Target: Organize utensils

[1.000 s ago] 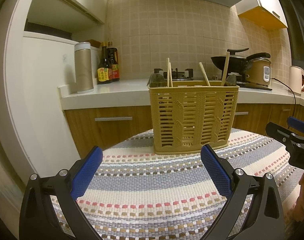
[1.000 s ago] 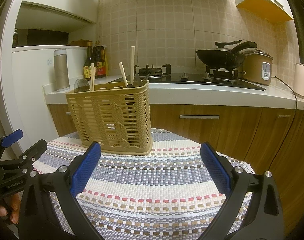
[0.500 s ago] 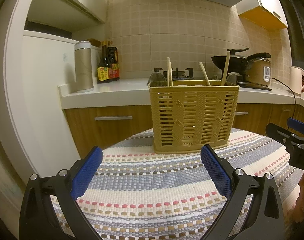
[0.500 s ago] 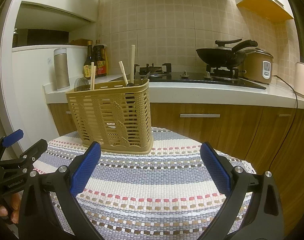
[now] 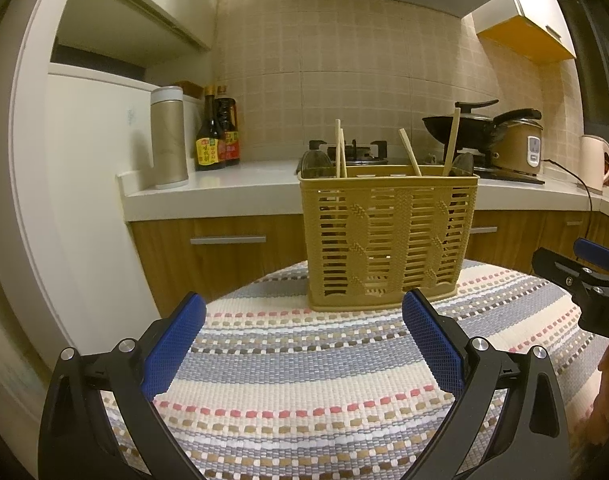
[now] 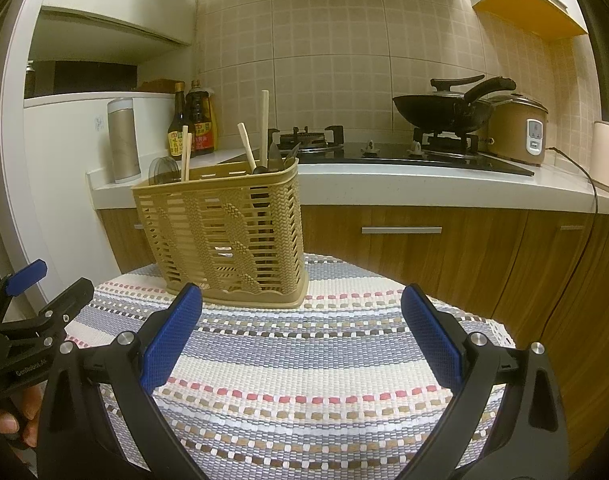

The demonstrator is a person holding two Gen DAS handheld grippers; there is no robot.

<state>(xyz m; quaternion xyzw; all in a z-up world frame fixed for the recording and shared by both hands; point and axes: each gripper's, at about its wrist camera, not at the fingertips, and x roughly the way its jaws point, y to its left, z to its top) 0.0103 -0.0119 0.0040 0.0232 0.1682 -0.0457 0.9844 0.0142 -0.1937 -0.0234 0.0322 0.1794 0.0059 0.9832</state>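
Little has moved since the earlier frames: both views have drifted slightly, basket unchanged. Left tongs (image 5: 302,334) spread wide, holding nothing; right tongs (image 6: 302,334) likewise wide and empty. One tan slatted basket (image 5: 388,236) stands upright on the striped cloth of the surface (image 5: 304,364), ahead of both tongs, nothing between. Four chopsticks (image 5: 409,157) stick up from it; dark utensils (image 6: 278,160) fill its right end. Behind: two sauce bottles (image 5: 216,136), one canister (image 5: 168,138), one wok (image 6: 440,110), one rice cooker (image 6: 518,130).
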